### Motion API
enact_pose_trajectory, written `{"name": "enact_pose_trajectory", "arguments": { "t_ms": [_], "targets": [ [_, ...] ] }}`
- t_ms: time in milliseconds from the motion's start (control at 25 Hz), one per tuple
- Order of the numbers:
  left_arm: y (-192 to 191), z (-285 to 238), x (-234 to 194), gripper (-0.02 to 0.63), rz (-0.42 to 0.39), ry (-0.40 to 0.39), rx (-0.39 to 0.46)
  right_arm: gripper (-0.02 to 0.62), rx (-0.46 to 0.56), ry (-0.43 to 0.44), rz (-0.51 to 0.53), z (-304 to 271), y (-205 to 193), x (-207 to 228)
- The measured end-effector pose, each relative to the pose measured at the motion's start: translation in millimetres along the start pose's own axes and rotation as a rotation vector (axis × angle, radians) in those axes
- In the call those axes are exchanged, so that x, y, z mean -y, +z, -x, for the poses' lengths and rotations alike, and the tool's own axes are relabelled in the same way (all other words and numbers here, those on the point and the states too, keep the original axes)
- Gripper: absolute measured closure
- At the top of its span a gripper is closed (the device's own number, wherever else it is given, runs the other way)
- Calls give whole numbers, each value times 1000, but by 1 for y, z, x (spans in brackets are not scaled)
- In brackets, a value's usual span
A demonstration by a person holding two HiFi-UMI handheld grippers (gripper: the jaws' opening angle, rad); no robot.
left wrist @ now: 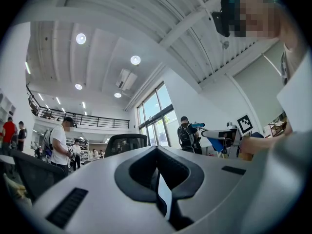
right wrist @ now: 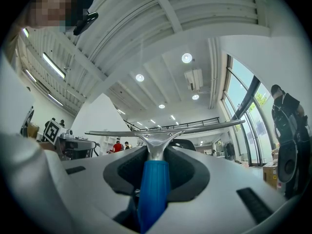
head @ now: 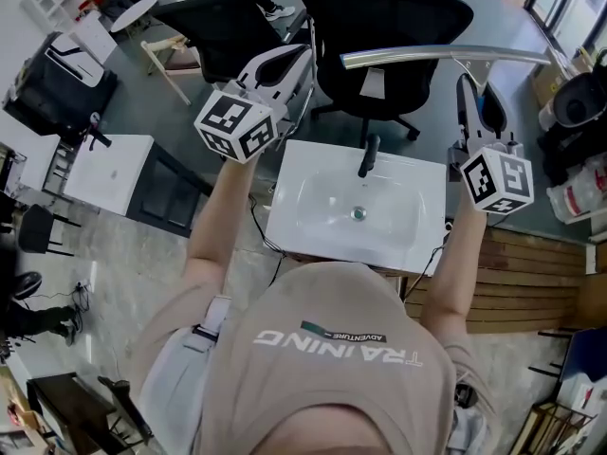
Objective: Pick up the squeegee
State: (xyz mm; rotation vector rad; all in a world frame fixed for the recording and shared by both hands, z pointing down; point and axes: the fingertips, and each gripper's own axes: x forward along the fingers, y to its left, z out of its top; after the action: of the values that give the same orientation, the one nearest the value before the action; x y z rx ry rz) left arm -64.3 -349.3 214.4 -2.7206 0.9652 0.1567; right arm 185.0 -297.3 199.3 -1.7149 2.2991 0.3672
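Squeegee (head: 446,57) aloft in the right gripper (head: 467,88), blue handle pinched between the fingers, metal blade bar lying crosswise just beyond the fingertips. Bar stretched level from above the black office chair (head: 389,17) out past the gripper toward the right edge of the head view. Well apart from the white sink basin (head: 313,216) and its black faucet (head: 367,156) below.

Left gripper (head: 289,60) raised at the basin's left, fingers pressed together with only a thin slit between them, nothing held. Marker cubes of both grippers turned toward the head camera.

Bare forearms reaching up on either side of the basin, beige T-shirt low in the head view. Beyond the left gripper, a high white hall with round ceiling lights and tall windows; bystander in a white shirt (left wrist: 61,140) at left, another in dark clothes with a backpack (left wrist: 186,135) near the windows.
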Motion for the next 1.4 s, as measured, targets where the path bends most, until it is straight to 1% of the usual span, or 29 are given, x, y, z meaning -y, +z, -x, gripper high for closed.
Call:
{"name": "enact_pose_trajectory", "arguments": {
  "t_ms": [600, 800, 1120, 1400],
  "targets": [
    [-13, -4, -6, 594, 13, -3, -26, 471, -20, 6, -13, -6, -11, 0],
    [-17, -6, -7, 594, 19, -7, -29, 471, -29, 2, 11, -8, -12, 0],
    [-20, -6, -8, 594, 14, -4, -33, 471, -20, 4, -9, -6, -12, 2],
    [-21, 2, -13, 594, 16, 4, -43, 471, -25, 17, -1, -8, -11, -8]
  ]
}}
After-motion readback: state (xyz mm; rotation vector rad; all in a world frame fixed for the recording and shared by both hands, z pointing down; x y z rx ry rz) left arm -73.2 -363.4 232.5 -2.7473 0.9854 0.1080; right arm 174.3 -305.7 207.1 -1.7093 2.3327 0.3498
